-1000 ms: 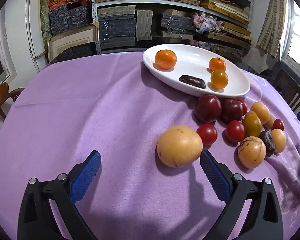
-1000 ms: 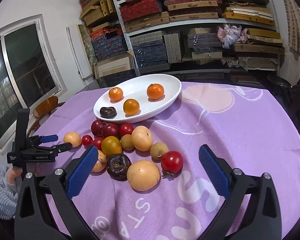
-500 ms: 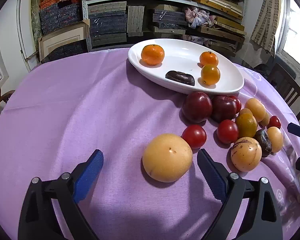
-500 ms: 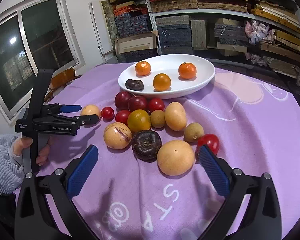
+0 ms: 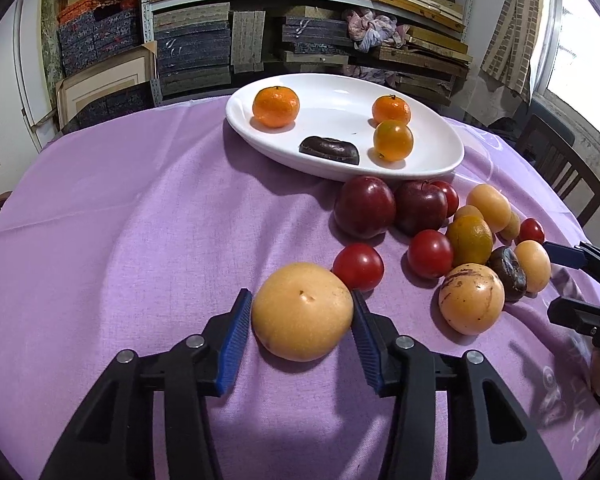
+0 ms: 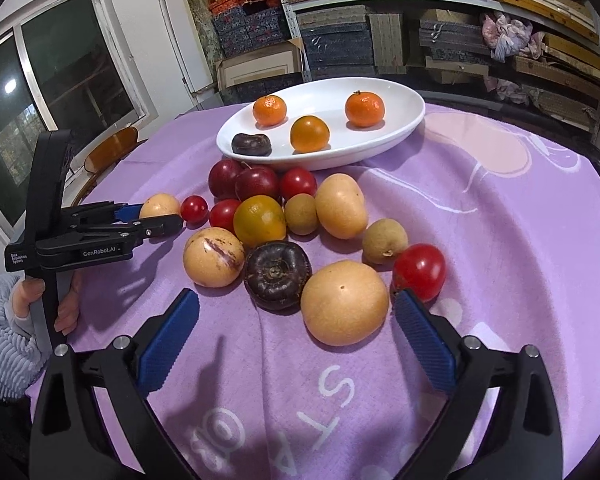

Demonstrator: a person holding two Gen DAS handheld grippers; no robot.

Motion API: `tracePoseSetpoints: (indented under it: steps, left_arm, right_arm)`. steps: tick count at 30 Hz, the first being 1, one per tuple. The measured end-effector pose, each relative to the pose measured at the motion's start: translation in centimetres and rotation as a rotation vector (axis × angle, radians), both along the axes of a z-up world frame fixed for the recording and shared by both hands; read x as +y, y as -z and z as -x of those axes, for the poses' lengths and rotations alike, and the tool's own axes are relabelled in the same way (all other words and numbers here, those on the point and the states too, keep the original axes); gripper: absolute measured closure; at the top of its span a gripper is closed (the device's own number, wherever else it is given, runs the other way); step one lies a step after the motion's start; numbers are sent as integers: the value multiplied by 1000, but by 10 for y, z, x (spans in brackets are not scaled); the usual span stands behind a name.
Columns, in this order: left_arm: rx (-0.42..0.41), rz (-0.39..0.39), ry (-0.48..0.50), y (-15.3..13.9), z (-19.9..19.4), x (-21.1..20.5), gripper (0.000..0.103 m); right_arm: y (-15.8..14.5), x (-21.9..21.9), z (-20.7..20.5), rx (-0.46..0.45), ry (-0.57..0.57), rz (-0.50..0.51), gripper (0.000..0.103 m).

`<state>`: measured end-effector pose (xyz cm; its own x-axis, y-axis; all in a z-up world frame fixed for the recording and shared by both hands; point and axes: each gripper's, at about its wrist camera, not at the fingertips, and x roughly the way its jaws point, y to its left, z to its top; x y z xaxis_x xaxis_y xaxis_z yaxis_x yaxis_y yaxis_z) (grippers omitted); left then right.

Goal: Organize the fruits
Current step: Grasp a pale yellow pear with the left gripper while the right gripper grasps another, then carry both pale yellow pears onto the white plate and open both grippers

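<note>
A large round yellow fruit lies on the purple cloth in the left wrist view. My left gripper is closing on it, and both blue pads touch its sides. The right wrist view shows the same fruit between the left gripper's fingers. My right gripper is open, its jaws closing a little. Another yellow fruit lies between its pads, untouched, beside a dark wrinkled fruit. The white oval plate at the back holds two tangerines, an orange-yellow fruit and a dark one.
Loose fruit is piled in front of the plate: dark red plums, tomatoes, a streaked yellow fruit and several more. A hand in a grey sleeve holds the left gripper. Stacked shelves stand behind and a chair at the right.
The left jaws have closed in from wide apart onto the yellow fruit. The right gripper has moved nearer and lower over the pile, its jaws slightly narrower.
</note>
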<state>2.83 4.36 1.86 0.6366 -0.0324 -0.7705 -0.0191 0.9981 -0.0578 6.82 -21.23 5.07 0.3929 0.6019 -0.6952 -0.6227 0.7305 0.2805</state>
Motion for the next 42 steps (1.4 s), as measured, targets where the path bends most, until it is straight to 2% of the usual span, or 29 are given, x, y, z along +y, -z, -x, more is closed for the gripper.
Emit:
tracePoseSetpoints:
  steps: [2,7,14,18,19,28,35,37,39,42]
  left_arm:
    - [1,-4,0,0,0,0,53]
    - [1,-4,0,0,0,-1,53]
    - [1,-7,0,0,1,-1,53]
    - [2,-8,0,0,0,-1,53]
    - [2,-8,0,0,1,-1,53]
    - [5,-18,0,2,0,-2,53]
    - [-3,6,-4,1,4,2,55]
    - [-25,15,-10,-2,8,4,55]
    - [-60,-13,-6,-9,13,0,55]
    - [-77,-23,8,-23,9,-3,56]
  right_arm:
    - [0,-1,-2,4,15,5,21]
    - [5,-3,-10,37,40,25,33]
    - [7,-11,-14,31,94,56,37]
    - [7,-9,-15,23,103,88,50]
    - [6,-5,-13,12,90,102,56]
    - [7,7,-12,-22,80,171,56]
    - [7,7,-11,-25,66,166,57]
    - [5,6,-8,-39,67,157,57]
    - [1,0,-5,-64,89,148,57]
    - [-22,-14,-11,-69,107,72,57]
